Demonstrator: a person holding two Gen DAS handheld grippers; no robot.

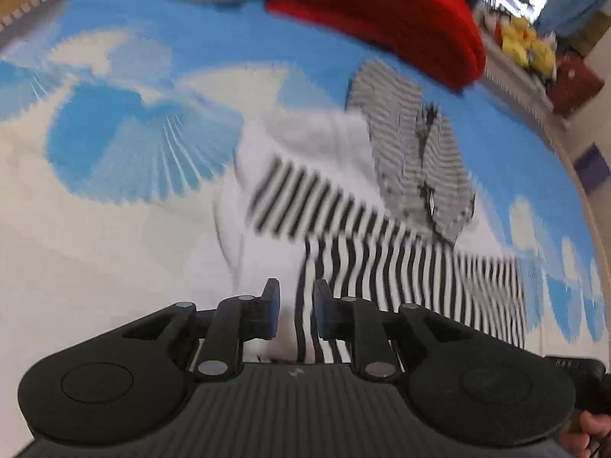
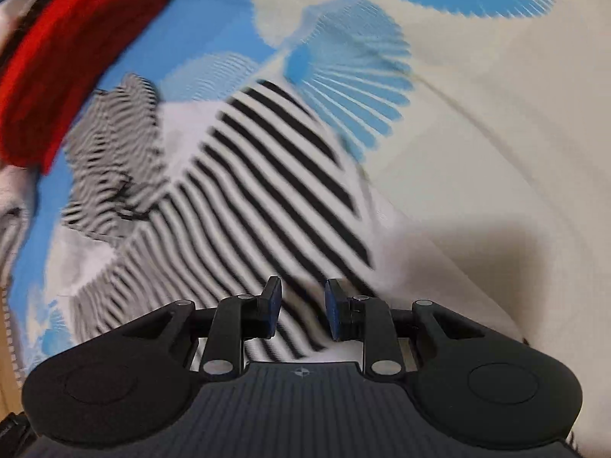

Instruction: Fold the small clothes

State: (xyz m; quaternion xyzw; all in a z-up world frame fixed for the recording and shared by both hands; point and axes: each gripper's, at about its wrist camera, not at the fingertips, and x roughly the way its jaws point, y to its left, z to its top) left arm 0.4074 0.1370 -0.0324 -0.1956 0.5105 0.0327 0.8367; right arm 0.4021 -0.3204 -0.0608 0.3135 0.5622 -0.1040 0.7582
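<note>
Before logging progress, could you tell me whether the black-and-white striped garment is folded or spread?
Partly folded: the striped garment has a white panel doubled across it.

Each black tool (image 1: 296, 313) has blue-faced fingers (image 2: 274, 307), silver rivets, ribbed base.

A black-and-white striped garment (image 1: 382, 267) with white panels lies crumpled on the blue-and-cream patterned cloth (image 1: 114, 229).

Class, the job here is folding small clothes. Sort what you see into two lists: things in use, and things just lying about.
In use:
striped top
left gripper
right gripper

Lying about:
red garment
fine-striped grey garment
blue patterned sheet
</note>
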